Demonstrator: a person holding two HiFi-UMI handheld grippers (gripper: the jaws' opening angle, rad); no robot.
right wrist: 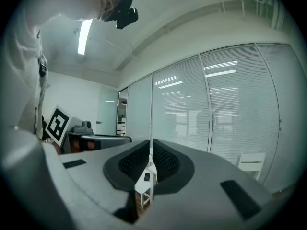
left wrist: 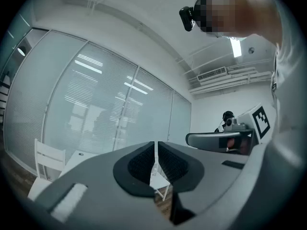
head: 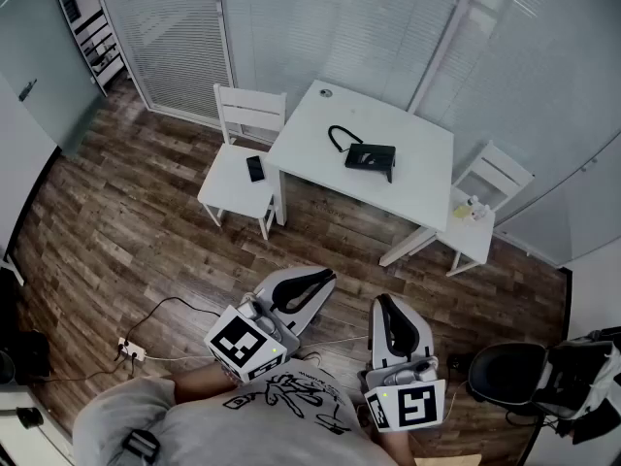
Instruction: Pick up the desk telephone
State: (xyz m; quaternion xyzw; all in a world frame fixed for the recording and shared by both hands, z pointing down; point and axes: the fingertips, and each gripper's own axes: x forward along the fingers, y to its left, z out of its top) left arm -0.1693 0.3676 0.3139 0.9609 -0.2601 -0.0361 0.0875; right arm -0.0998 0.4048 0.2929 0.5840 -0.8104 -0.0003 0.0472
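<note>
The black desk telephone lies on the white table across the room, its cord looping off to the left. Both grippers are held low and close to my body, far from the table. My left gripper is shut with nothing between its black pads, and in the left gripper view its jaws meet in a thin line. My right gripper is shut and empty too, and its jaws are pressed together. Neither gripper view shows the telephone.
A white chair at the table's left holds a small black device. Another white chair at the right carries small bottles. A power strip with cables lies on the wood floor, and a black office chair stands at the lower right.
</note>
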